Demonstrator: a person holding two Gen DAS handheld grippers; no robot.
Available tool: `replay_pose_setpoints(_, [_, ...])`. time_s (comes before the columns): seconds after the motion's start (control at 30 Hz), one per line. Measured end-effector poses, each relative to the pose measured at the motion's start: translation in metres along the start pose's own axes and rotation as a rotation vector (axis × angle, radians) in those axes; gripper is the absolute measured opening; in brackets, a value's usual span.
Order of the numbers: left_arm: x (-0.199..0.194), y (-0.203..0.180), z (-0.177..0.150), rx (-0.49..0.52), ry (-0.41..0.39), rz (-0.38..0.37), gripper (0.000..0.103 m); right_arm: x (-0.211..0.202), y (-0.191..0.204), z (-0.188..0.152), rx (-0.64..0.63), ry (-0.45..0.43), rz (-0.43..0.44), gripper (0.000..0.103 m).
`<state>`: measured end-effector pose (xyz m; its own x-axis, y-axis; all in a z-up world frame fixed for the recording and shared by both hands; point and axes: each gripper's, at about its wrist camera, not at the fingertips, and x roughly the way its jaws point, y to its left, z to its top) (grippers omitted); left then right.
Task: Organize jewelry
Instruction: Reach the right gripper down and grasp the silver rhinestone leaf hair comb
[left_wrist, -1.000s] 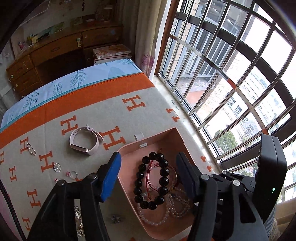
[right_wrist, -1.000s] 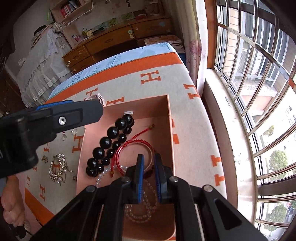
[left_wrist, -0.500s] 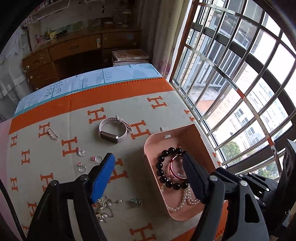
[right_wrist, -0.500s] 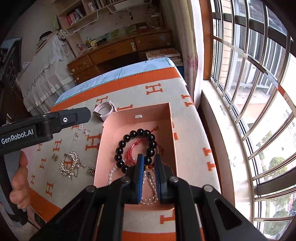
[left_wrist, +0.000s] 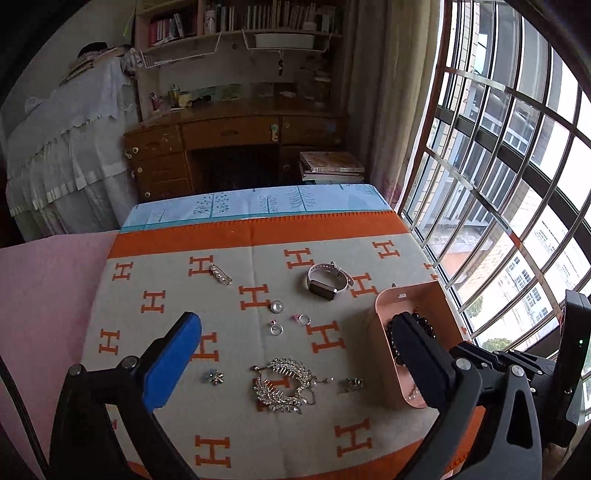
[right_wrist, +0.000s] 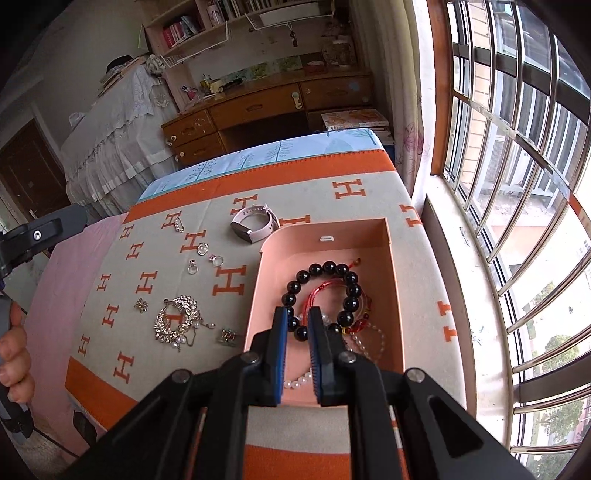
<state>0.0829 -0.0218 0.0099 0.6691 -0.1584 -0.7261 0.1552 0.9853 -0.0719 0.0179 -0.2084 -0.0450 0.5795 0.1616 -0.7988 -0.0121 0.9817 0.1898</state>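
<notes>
1. My right tongs (right_wrist: 298, 332) hang above the near end of the pink box (right_wrist: 393, 266). Their blue pads stand only a narrow slit apart with nothing pinched between them.
2. My left tongs (left_wrist: 295, 332) are spread wide and empty over the blanket (left_wrist: 229, 435): one blue pad sits on the left, while the other finger crosses in front of the pink box (left_wrist: 384, 373).
3. In the box's near end lies a pearl strand (right_wrist: 297, 382), partly hidden behind my right tongs.
4. Farther in, a black bead bracelet (right_wrist: 352, 290) rings a red cord bracelet (right_wrist: 325, 286), and the two overlap.
5. Left of the box, on the blanket, lies a small jewelled piece (right_wrist: 229, 336). Beyond it is a large crystal leaf brooch (right_wrist: 177, 319) with pearl drops, then a little flower piece (right_wrist: 141, 305).
6. Farther on sit two rings (right_wrist: 192, 267) (right_wrist: 218, 260) close together, with a round pearl brooch (right_wrist: 202, 249) just past them.
7. A pale strapped watch (right_wrist: 253, 223) lies just beside the box's far left corner, and a pearl bar pin (right_wrist: 179, 224) sits well to its left.
8. A wooden desk (right_wrist: 266, 103) stands beyond the blanket.
</notes>
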Motion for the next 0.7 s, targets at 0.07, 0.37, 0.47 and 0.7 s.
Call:
replay_pose_setpoints(0.07, [-0.012, 0.009, 0.000, -0.007, -0.033, -0.006, 0.102, -0.001, 0.006, 0.001, -0.013, -0.003, 0.008, 0.011])
replay_pose_setpoints(0.37, [-0.042, 0.036, -0.009, 0.000, -0.113, 0.060, 0.102, 0.002, 0.034, 0.013, -0.058, 0.018, 0.076, 0.011])
replay_pose_setpoints(0.47, [-0.044, 0.045, -0.016, -0.022, -0.153, 0.087, 0.102, 0.006, 0.046, 0.016, -0.062, 0.049, 0.132, 0.011])
replay_pose_setpoints(0.7, [-0.020, 0.077, -0.032, -0.055, -0.067, 0.079, 0.102, 0.039, 0.087, 0.007, -0.067, 0.190, 0.243, 0.011])
